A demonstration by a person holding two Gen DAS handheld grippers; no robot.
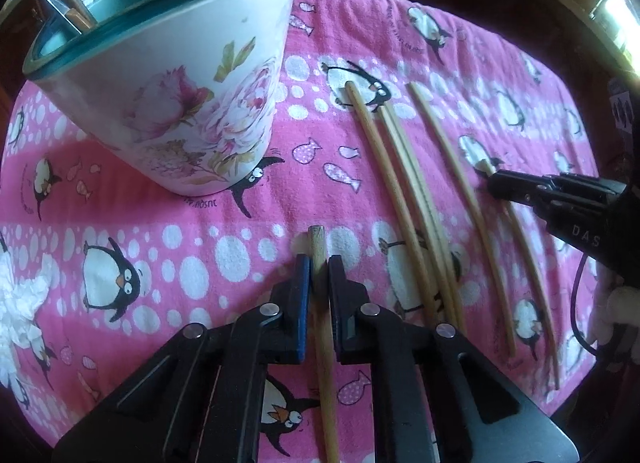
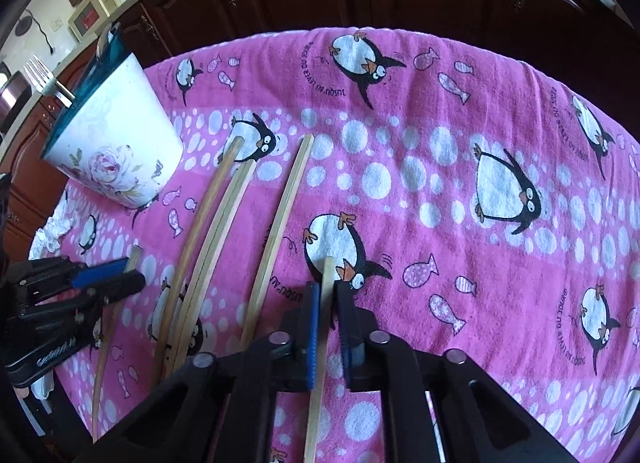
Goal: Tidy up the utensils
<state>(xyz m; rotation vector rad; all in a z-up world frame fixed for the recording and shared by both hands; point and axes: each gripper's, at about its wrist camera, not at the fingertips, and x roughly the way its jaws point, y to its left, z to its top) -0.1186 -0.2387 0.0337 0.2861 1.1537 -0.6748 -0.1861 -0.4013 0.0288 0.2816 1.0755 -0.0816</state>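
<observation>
One chopstick (image 1: 320,303) is clamped in the left gripper (image 1: 319,263), another (image 2: 324,323) in the right gripper (image 2: 327,291), both on the penguin towel (image 2: 480,135). Each should be lifted level and lowered upright into the floral utensil holder (image 1: 180,103) at the far-left corner. Four loose chopsticks (image 1: 400,167) between them should be left undisturbed.

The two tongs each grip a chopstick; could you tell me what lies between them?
Four loose chopsticks lie on the towel between the left tongs and right tongs, clearest in the right wrist view.

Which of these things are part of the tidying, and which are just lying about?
Part of the job: left gripper shut on one chopstick; right gripper shut on another; loose chopsticks; floral holder.
Lying about: penguin towel; crumpled tissue.
</observation>
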